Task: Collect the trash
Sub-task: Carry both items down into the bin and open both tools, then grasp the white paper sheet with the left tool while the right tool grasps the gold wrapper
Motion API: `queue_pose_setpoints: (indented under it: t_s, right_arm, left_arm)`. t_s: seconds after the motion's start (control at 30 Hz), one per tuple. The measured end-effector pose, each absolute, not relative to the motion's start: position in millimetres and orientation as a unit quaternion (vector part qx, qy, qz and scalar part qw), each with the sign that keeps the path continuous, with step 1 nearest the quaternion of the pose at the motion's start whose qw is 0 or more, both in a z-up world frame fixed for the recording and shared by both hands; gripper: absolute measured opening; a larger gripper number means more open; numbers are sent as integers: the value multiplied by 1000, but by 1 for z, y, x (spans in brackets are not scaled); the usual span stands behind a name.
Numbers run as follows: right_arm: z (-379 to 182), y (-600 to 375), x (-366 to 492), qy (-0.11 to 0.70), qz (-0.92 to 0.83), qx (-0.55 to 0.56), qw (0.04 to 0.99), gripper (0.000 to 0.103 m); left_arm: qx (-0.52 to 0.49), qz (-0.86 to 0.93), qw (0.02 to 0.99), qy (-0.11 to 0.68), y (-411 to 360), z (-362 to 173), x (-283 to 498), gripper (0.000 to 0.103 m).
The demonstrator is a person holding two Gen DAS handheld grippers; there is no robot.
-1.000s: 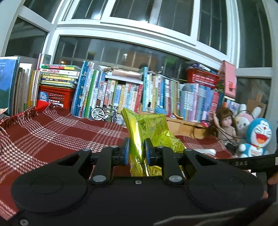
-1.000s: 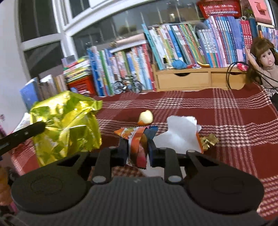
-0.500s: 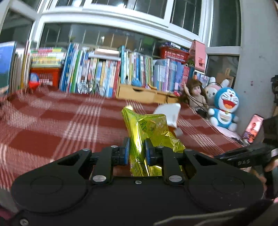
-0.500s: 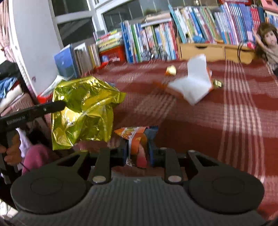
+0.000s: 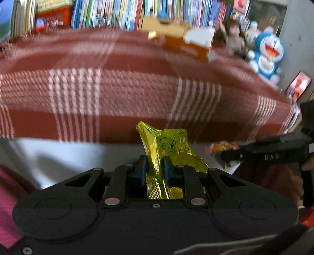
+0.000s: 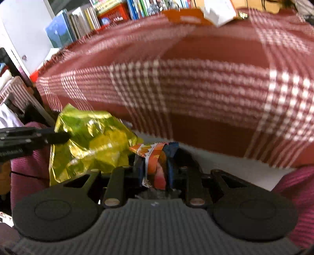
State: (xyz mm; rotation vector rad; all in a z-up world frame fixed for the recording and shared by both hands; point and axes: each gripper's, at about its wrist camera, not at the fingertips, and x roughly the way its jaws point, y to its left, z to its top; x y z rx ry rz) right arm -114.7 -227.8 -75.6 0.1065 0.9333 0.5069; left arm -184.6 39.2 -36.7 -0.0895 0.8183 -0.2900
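Note:
My left gripper [image 5: 155, 164] is shut on a crumpled yellow foil wrapper [image 5: 168, 149], held just past the near edge of the red plaid blanket [image 5: 137, 92]. My right gripper [image 6: 155, 162] is shut on an orange and blue snack wrapper [image 6: 155, 157]. In the right wrist view the yellow foil wrapper [image 6: 88, 141] hangs at the left, close beside the snack wrapper. The left wrist view shows the right gripper's body with the snack wrapper [image 5: 221, 147] at the right. More trash lies far back on the blanket: white paper [image 6: 219, 9] and an orange wrapper [image 6: 182, 15].
Books [image 5: 121, 13], a red basket [image 5: 53, 15], a doll [image 5: 235, 37] and a blue plush toy [image 5: 268, 55] line the far side. A white surface [image 5: 68, 155] lies below the blanket edge. A person's pink sleeves [image 6: 294, 196] sit close to both grippers.
Both grippers have drawn back from the middle of the blanket to its near edge and tipped downward, each still carrying its wrapper. The books and window have slid up out of view.

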Motion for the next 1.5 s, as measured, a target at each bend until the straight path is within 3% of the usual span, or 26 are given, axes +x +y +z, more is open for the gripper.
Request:
queue_pose_setpoints:
  t_s: [0.23,0.43,0.57,0.67,0.9,0.97,1.27,1.5]
  right_arm:
    - [-84,-230,-114,452,239,56,858,39]
    - [-84,-229,-112,453,243,55,856,39]
    - [-84,-226,-110,454,244,54,855,40]
    - [-84,-225,-109,454,245,53,855,43]
    - [-83,-223,-108,454,250,54,853,58]
    - [-83,-222,-107,455,251,55,853,63]
    - [-78,-222,-106,449,253,54,855,66]
    - [-48,-230,-106,396,265,52,878,74]
  left_arm:
    - [-8,-150,904,400,22,-50,-187,20]
    - [0,-148,904,402,19,-47,-180,22]
    - [5,-139,906,400,19,-47,-179,42]
    - [9,-137,908,397,19,-46,-179,51]
    - [15,-127,914,384,20,-43,-179,72]
    - [16,-124,916,381,20,-42,-179,76]
    - [10,-117,922,369,24,-34,-174,83]
    - [14,-127,938,322,24,-6,-156,88]
